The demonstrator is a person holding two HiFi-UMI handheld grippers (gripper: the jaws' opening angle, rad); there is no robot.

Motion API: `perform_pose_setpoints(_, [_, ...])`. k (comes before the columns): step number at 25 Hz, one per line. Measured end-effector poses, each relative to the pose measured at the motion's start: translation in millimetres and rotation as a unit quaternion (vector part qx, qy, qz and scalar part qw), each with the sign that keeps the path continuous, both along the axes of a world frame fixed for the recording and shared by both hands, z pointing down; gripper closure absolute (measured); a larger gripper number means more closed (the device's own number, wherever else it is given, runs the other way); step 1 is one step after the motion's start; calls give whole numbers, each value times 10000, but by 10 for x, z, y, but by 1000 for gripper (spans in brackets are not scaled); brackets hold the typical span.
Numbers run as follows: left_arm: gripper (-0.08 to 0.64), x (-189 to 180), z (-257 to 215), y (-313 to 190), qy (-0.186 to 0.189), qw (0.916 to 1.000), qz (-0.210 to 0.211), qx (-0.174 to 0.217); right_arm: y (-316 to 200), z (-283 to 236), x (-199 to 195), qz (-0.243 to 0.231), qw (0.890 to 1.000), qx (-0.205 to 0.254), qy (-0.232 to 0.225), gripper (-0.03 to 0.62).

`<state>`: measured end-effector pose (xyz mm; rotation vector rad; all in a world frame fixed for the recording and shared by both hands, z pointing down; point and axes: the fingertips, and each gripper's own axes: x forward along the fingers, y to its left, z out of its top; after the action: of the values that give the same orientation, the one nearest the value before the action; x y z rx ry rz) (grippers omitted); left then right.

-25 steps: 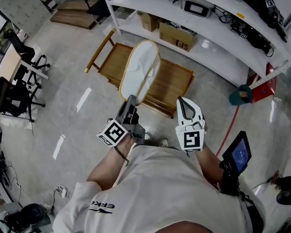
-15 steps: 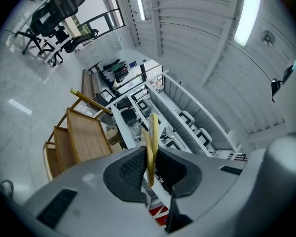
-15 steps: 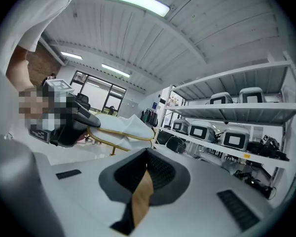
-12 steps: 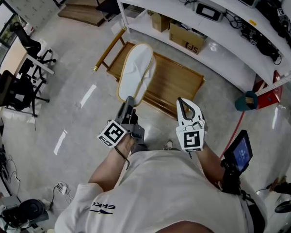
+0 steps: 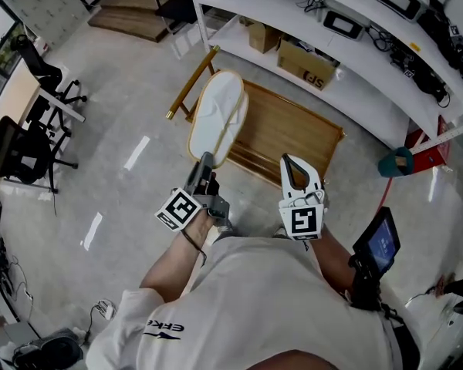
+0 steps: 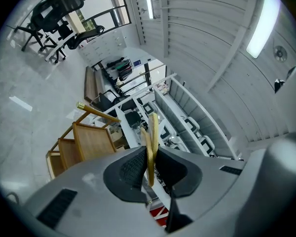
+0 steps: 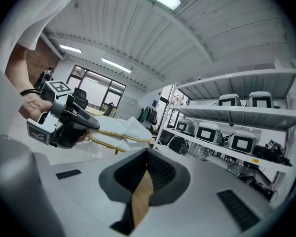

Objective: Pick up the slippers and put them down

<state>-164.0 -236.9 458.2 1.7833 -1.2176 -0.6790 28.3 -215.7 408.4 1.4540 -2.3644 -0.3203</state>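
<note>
Since the earlier frame the wooden rack (image 5: 293, 129) has slid toward the right of the head view, and less of it now lies under the slipper (image 5: 216, 122), which has kept its place left of centre. The left gripper (image 5: 206, 160) is clamped on the heel end of that white, yellow-edged slipper and holds it out level above the floor. The right gripper (image 5: 287, 160), just beside it, has its jaws together and carries nothing.

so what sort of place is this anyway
Probably a lab or workshop, not a home: long white shelving loaded with electronic devices, cardboard boxes on its lower level, and black office chairs nearby.
</note>
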Motion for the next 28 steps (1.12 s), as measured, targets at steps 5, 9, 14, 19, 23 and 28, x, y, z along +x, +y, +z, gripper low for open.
perform_pose_setpoints(5, [506, -386, 95, -214, 69, 9997, 242, -72, -121, 17, -424, 211, 9998, 12, 54, 588])
perform_pose_setpoints(9, [506, -588, 192, -345, 163, 9989, 411, -139, -132, 64, -666, 435, 9990, -49, 58, 588])
perform_pose_setpoints(14, [506, -679, 319, -454, 201, 9977, 602, -251, -111, 177, -852, 554, 9982, -207, 119, 588])
perform_pose_setpoints(19, [506, -679, 544, -592, 263, 9967, 567, -519, -237, 238, -848, 553, 9978, -303, 180, 588])
perform_pose_setpoints(23, [506, -666, 737, -746, 280, 9957, 521, -714, -414, 337, -847, 471, 9979, -399, 214, 588])
perform_pose_setpoints(28, [506, -589, 919, -1020, 255, 9942, 432, -948, -751, 403, -742, 368, 9976, -527, 249, 588])
